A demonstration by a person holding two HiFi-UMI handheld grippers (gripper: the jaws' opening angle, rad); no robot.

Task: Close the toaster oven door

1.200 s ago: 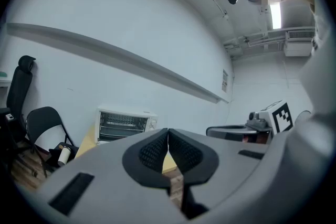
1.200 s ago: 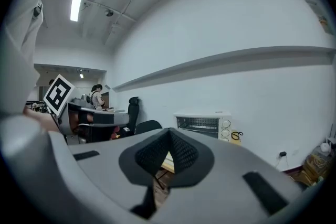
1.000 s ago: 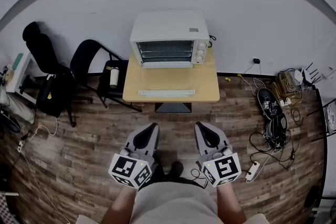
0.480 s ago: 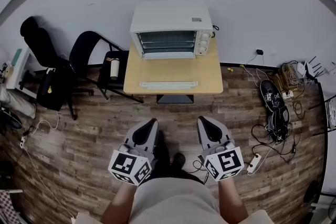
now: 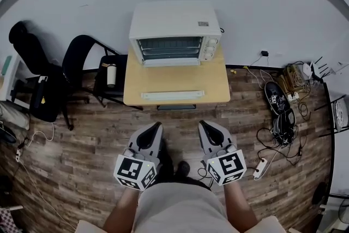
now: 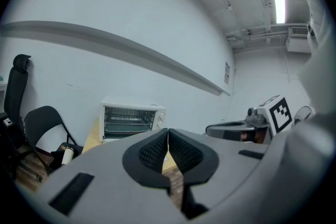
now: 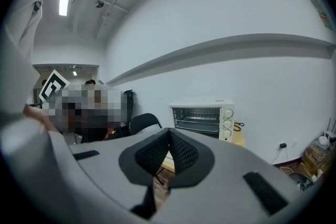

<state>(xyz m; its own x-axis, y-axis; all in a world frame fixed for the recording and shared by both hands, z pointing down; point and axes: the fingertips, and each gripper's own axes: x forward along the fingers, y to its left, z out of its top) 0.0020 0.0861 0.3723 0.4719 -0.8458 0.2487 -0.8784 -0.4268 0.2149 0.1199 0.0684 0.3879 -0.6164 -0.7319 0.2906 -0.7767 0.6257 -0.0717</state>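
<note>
The bench [image 5: 218,84] stands against the wall, still apart from the person across a strip of floor. On its back half sits the toaster oven [image 5: 174,30], mouth open and racks showing (the pale bar [image 5: 172,95] near the bench's front edge looks like the handle of the dropped door, though I can't be sure). The left hand-held gripper [image 5: 158,126] and the right hand-held gripper [image 5: 203,124] both have their jaws pressed together with nothing between them, so I judge the door will be lifted or nudged rather than pinched. That is where trouble could come. A hard shove might slide the oven back toward the wall, or smooth closed tips might slip off the door edge and let it fall open again with a bang. Lower down, the power strip [image 5: 262,168] and its cables lie just beside the person's right foot, and a careless step could snag them. Compared with a second ago, the oven looks somewhat larger and the gap of floor between the gripper tips and the bench has narrowed. Both pairs of jaws are as tightly closed as before.
</note>
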